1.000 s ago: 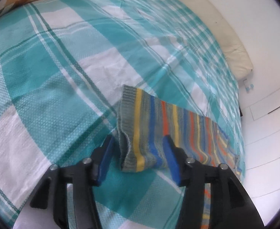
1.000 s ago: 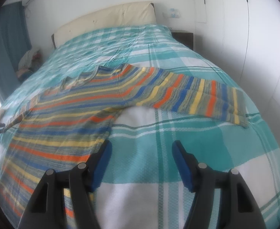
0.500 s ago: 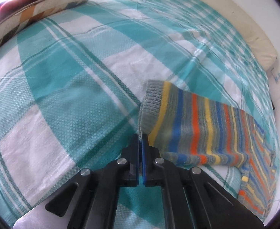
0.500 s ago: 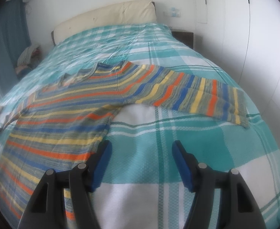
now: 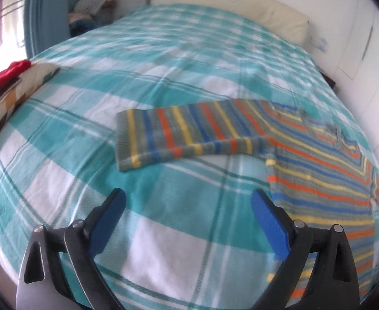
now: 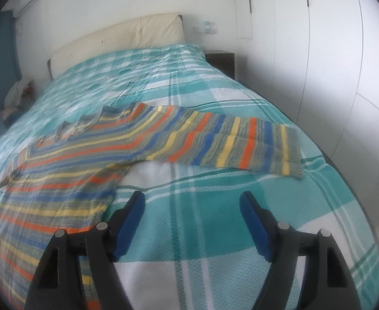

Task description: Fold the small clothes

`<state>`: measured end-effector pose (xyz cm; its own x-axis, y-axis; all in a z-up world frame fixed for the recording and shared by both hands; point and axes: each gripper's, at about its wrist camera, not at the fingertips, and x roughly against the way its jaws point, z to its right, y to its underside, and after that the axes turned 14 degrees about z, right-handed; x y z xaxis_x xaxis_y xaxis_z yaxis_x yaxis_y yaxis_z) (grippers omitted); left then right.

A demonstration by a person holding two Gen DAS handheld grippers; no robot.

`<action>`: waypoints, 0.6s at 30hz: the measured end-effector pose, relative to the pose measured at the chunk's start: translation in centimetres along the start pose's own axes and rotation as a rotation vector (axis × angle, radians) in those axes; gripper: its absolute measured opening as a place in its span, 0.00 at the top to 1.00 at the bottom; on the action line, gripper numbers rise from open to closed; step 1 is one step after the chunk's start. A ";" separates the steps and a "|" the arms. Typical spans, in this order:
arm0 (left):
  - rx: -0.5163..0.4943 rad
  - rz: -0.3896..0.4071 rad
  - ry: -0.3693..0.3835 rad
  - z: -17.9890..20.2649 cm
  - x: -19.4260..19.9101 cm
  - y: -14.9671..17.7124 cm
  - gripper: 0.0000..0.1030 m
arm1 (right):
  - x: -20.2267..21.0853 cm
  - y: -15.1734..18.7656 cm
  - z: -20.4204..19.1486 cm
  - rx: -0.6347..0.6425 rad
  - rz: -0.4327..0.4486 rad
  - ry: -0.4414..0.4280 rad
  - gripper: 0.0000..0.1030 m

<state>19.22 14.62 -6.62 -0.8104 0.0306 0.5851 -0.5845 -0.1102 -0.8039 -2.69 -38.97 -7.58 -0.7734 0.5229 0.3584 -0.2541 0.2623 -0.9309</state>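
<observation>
A striped knit sweater in grey, blue, orange and yellow lies spread flat on the teal plaid bedspread. In the left wrist view its left sleeve stretches out to the left, with the cuff ahead of my left gripper, which is open, empty and lifted clear of it. In the right wrist view the sweater body lies at the left and the right sleeve runs right. My right gripper is open and empty above the bedspread, beside the body's edge.
A cream headboard stands at the far end of the bed. A patterned cushion with a red item lies at the left edge. White wardrobe doors and a dark nightstand stand on the right.
My left gripper was open around the sleeve cuff, shut on it half a second ago, and has now opened and drawn back. The sleeve lies flat. The right gripper barely moved.
</observation>
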 end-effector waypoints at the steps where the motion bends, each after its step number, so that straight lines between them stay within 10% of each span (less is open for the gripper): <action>1: -0.036 -0.002 -0.008 0.7 -0.5 0.5 0.04 | -0.1 0.0 0.2 -0.004 -0.005 0.008 0.27; 7: -0.048 -0.153 -0.121 -0.7 -6.7 4.1 0.02 | -1.2 1.4 1.1 -0.026 -0.062 0.054 0.27; 18: -0.038 -0.180 -0.114 -0.8 -7.1 3.9 0.00 | -3.4 3.6 0.5 0.013 -0.128 0.082 0.09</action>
<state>22.70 14.78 -14.01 -0.6840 -0.0666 0.7264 -0.7225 -0.0754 -0.6872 -1.31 -40.22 -12.14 -0.6840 0.5506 0.4786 -0.3554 0.3214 -0.8777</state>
